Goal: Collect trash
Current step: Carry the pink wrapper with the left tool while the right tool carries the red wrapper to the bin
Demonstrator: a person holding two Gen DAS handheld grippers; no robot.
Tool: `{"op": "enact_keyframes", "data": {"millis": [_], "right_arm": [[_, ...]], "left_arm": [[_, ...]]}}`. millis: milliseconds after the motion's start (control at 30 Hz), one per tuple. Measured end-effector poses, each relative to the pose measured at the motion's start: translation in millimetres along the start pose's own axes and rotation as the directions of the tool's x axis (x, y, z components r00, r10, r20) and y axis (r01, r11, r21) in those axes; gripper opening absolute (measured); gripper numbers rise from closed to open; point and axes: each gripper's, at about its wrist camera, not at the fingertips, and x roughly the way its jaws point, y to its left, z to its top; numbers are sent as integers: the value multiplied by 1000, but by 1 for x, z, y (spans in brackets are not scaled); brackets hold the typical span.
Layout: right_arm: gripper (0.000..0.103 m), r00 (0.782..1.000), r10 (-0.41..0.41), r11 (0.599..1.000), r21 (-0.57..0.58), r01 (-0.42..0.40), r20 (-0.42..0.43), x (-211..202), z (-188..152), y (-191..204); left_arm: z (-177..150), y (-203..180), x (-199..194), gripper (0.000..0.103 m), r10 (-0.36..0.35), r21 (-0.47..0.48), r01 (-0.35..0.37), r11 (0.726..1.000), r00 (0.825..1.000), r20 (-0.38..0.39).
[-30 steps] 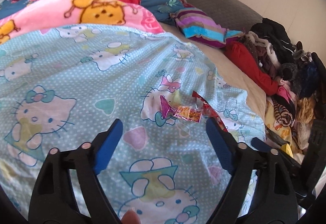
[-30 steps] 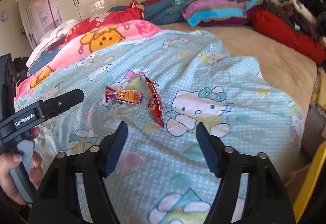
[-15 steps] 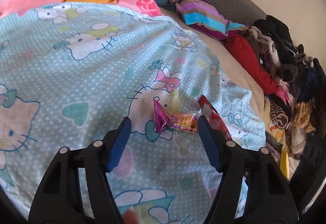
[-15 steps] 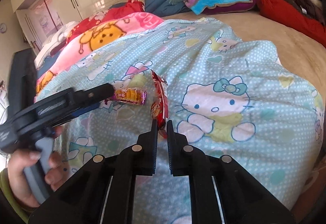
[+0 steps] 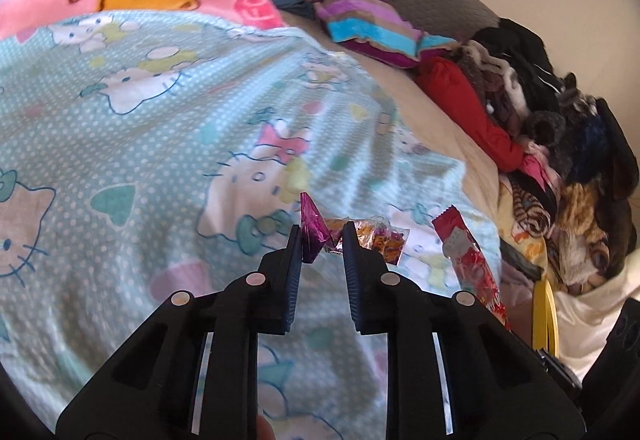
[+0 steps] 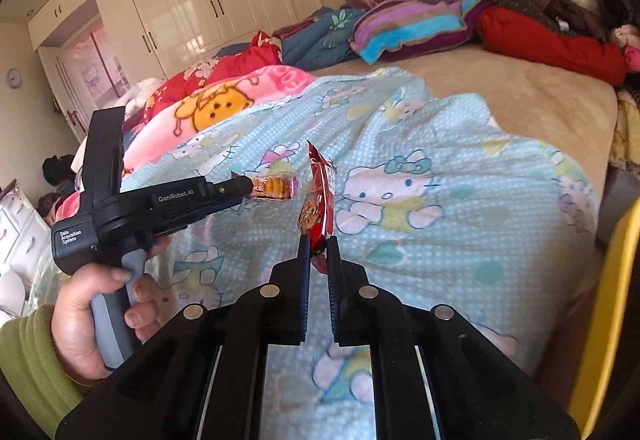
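Cartoon-cat blue blanket (image 5: 160, 128) sags, so keep your left gripper (image 5: 322, 236) closing squarely on the crinkly purple biscuit wrapper (image 5: 360, 236) at centre frame; right gripper (image 6: 319, 244) is clenched on the red foil packet (image 6: 318, 200)

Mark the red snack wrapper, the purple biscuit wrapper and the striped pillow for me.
red snack wrapper (image 6: 318, 196), right wrist view, on its printed middle.
purple biscuit wrapper (image 5: 312, 226), left wrist view, on its twisted purple end.
striped pillow (image 6: 412, 26), right wrist view, on its top face.
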Motion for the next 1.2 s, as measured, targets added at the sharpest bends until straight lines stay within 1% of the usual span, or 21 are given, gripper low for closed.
{"op": "enact_keyframes", "data": {"millis": [167,300,500,800,1000,1100,1200], "right_arm": [[8,999,-30,999,12,30,24,-23,-6,-5],[8,998,-45,999,26,44,36,-40,-11,-10],[8,996,-80,996,53,78,46,-64,-15,-21],[8,988,-129,989,81,122,79,-97,-15,-38],[8,980,-175,978,130,163,89,-114,-15,-55],[8,975,-199,971,153,184,94,-123,-15,-65],[8,963,-252,956,178,233,98,-133,-17,-79]], "left_arm": [[-10,-25,-13,14,-21,62,20,998,1000,16],[-20,-51,-23,14,-42,145,38,989,999,21],[-29,-81,-36,14,-85,209,77,975,996,31],[-40,-111,-46,14,-124,269,111,957,992,33],[-49,-129,-51,14,-151,305,136,943,988,26],[-54,-140,-52,14,-164,325,150,934,986,16],[-59,-150,-54,14,-175,349,161,923,984,9]]}}
